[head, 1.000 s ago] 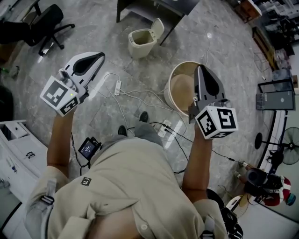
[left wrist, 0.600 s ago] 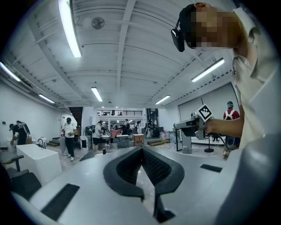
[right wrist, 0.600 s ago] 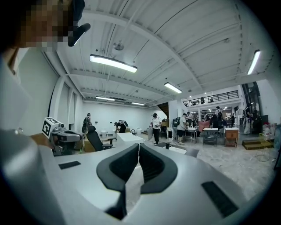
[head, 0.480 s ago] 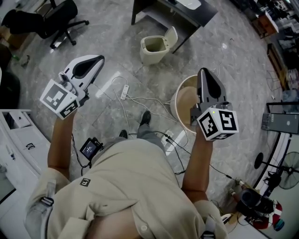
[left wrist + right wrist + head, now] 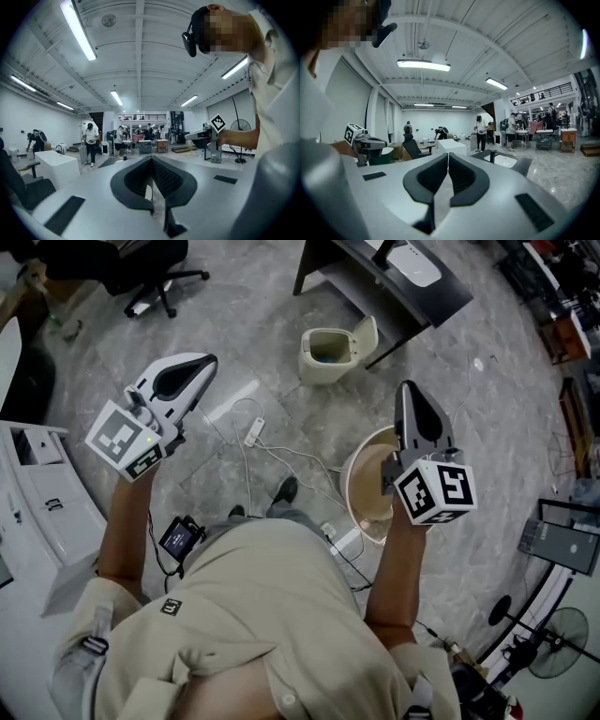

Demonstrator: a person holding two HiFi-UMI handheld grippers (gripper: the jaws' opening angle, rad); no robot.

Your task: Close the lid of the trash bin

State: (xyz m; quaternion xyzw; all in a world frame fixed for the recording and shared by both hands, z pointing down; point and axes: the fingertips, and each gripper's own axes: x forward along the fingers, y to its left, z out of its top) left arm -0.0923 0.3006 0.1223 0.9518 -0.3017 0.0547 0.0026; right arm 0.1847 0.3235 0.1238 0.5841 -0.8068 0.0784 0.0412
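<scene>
Shiny grey stone floor (image 5: 248,329) here. Sitting on it: a small beige trash bin (image 5: 324,358) with its lid (image 5: 365,334) up, a white power strip (image 5: 253,433), a big round tub (image 5: 366,488), and an office chair (image 5: 150,263).

The small cream trash bin (image 5: 323,360) stood upright on the grey floor (image 5: 234,324), with its lid (image 5: 365,335) open and raised at its right side.

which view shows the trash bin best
The head view: the trash bin stands beside a dark desk, its lid up. The left and right gripper views point elsewhere and show none of it.
</scene>
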